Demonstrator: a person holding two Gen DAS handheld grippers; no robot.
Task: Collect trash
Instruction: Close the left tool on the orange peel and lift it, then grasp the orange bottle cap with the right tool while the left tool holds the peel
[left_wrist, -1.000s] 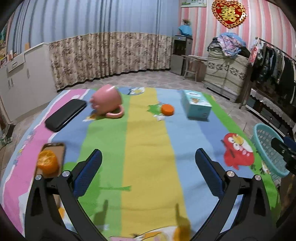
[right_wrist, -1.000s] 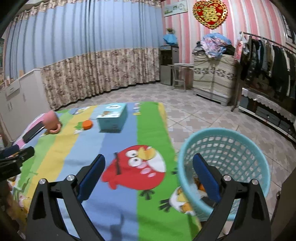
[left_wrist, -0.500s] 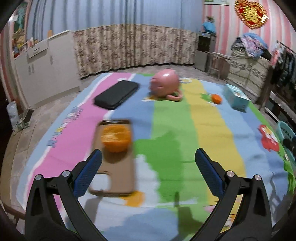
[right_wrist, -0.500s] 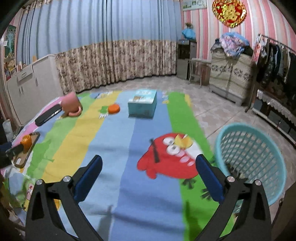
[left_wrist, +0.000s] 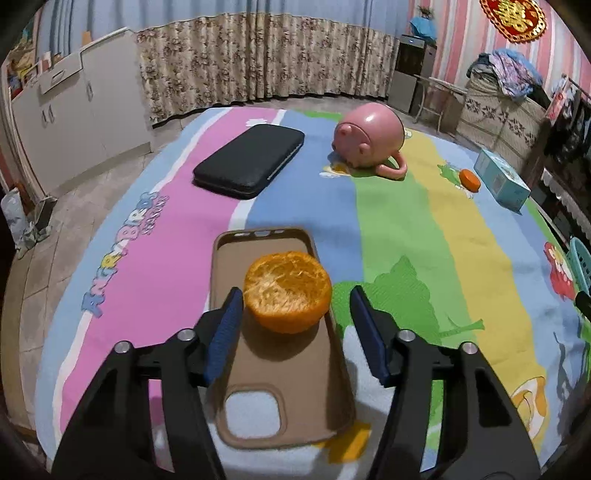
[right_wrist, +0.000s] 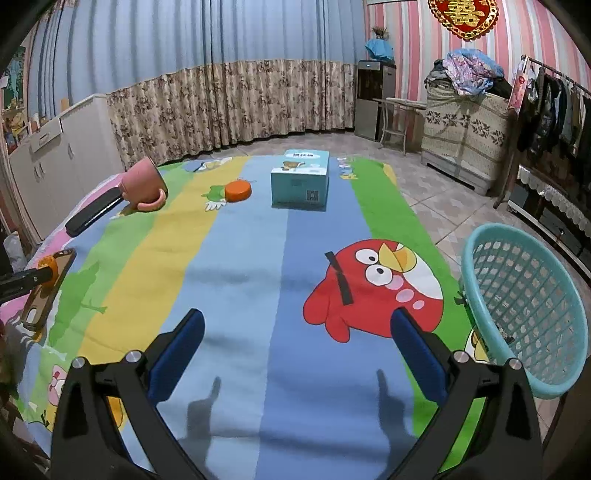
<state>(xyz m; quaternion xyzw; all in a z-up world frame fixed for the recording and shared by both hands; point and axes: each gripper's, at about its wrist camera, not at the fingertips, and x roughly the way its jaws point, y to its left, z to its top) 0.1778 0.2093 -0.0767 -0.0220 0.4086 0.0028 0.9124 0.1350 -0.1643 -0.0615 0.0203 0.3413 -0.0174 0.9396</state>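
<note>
On the striped cartoon cloth covering the surface, a brown phone case lies open side up with a hollowed orange peel sitting in it. The left gripper brackets the peel, its jaws having just been closing; the left pad is right at the rind, the right pad clearly apart from it. Beyond lie a black case, a tipped pink mug, an orange lid and a teal box. The right gripper hangs with jaws wide and nothing between them over the blue stripe, the teal basket beside the surface's right edge.
</note>
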